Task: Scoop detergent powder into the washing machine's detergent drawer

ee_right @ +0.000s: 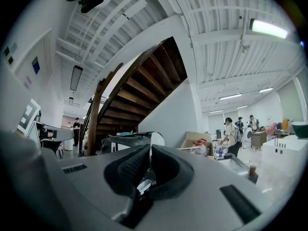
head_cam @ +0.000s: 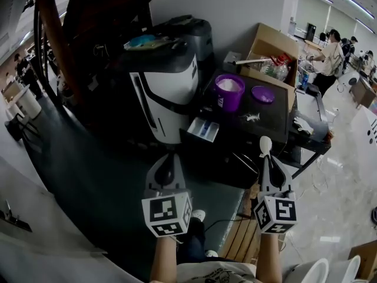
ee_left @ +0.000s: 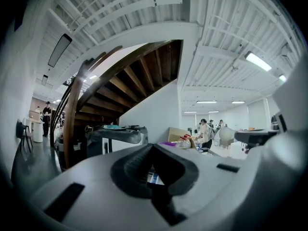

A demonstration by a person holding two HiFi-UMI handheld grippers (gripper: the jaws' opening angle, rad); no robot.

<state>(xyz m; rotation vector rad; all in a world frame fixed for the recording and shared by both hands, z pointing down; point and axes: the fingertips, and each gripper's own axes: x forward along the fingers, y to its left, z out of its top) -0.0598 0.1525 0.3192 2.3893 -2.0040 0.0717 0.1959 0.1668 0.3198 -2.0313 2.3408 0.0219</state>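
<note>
The white and dark washing machine (head_cam: 168, 93) stands in the middle of the head view, its detergent drawer (head_cam: 202, 129) pulled out at the lower right. A purple tub of white powder (head_cam: 229, 91) sits open on the black table (head_cam: 274, 122), with its purple lid (head_cam: 263, 94) beside it. My right gripper (head_cam: 266, 161) is below the table's front, shut on the handle of a white scoop (head_cam: 265, 144) whose bowl sticks out past the fingertips. My left gripper (head_cam: 168, 157) hangs below the drawer, shut and holding nothing.
A small spill of white powder (head_cam: 252, 117) lies on the table. An open cardboard box (head_cam: 272, 53) with bottles stands behind the tub. A dark wooden staircase (ee_right: 139, 90) rises at the left. People (head_cam: 331, 55) work at benches far right.
</note>
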